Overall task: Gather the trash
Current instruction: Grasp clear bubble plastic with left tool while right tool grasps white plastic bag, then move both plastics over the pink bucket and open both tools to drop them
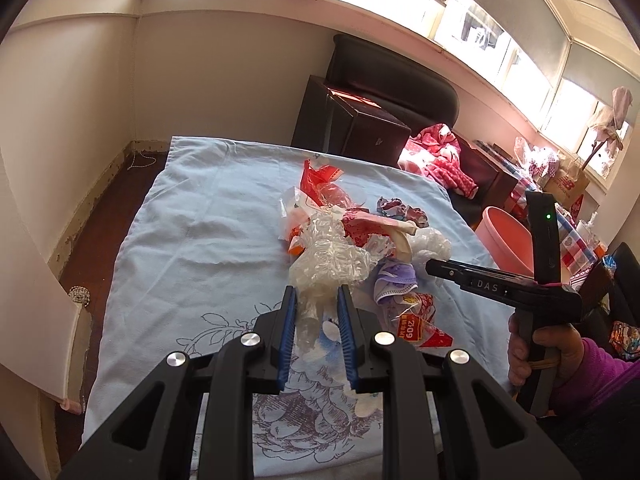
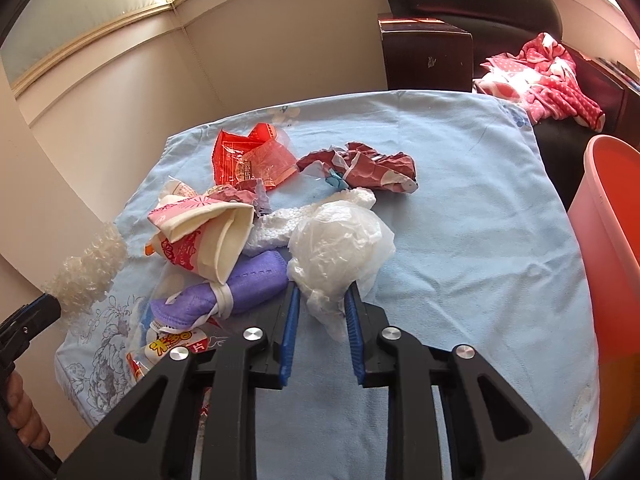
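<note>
Both jaws gripped plastic trash.
My left gripper [image 1: 317, 300] pinched the bubble wrap [image 1: 326, 258]; my right gripper [image 2: 322, 300] held the white bag [image 2: 340, 242] beside the pile, pink bin [image 2: 608, 240] far right.

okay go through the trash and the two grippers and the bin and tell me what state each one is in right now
left gripper: shut on clear crinkled plastic, held off the cloth
right gripper: shut on white plastic bag, bag resting on cloth
purple face mask: crumpled, loose
pink bin: upright, open
</note>
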The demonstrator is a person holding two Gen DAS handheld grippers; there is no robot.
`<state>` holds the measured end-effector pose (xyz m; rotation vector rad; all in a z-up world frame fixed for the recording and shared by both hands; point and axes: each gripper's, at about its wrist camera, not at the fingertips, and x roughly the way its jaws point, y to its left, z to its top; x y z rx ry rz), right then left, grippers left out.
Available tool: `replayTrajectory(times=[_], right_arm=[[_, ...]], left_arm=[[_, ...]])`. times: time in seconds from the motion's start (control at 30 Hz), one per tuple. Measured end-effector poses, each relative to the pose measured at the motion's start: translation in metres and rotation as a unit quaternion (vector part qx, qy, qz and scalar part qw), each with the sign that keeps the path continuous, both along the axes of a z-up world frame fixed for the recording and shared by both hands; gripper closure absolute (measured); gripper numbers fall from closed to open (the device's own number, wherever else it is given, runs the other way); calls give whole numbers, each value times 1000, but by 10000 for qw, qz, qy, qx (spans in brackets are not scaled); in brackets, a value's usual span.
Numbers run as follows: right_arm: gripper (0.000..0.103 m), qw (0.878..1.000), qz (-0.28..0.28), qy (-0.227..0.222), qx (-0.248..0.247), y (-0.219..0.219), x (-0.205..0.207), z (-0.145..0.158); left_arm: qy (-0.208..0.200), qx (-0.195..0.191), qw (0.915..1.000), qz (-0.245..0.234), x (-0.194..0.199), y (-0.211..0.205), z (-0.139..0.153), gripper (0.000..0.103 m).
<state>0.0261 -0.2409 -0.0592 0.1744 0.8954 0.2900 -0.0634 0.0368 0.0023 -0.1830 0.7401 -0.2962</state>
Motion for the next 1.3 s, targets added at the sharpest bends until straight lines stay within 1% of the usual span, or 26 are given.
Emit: replayTrajectory(times=[0.07,0.2,0.4,0.57,0.63,0.8,0.93,1.17,1.3], right_arm=[[84,9999,18,-98,-26,-2,-3,4],[84,9995,100,-302,-88,-3,-13,15],[84,9966,246,-722,-318,1,-31,34],[84,9951,247,-878,-378,-2,-36,42],[84,9950,196,-913,-364,-5,-36,43],[84,9953,23,-923,-287,-20,-37,46],[84,9948,-179,-965,-255,-35,-37,49],[84,9926,-626,-1009,-252,-70,-36,52],[84,9907,-888,-993,-269,-91,-36,50]], left_arm=[[-55,-3,10000,-5,-1,0,3,83],[-137,-45,9999,1,-2,-2,9,84],[-293,-111,9995,-15,0,-12,16,83],[-400,-182,9990,50,6,-24,23,83],[-424,-213,9989,9,11,-30,25,83],[-471,-208,9983,-261,20,-56,30,83],[-471,-293,9969,-551,29,-82,31,83],[-517,-310,9925,-1067,41,-130,34,83],[-475,-342,9898,-1300,49,-157,33,83]])
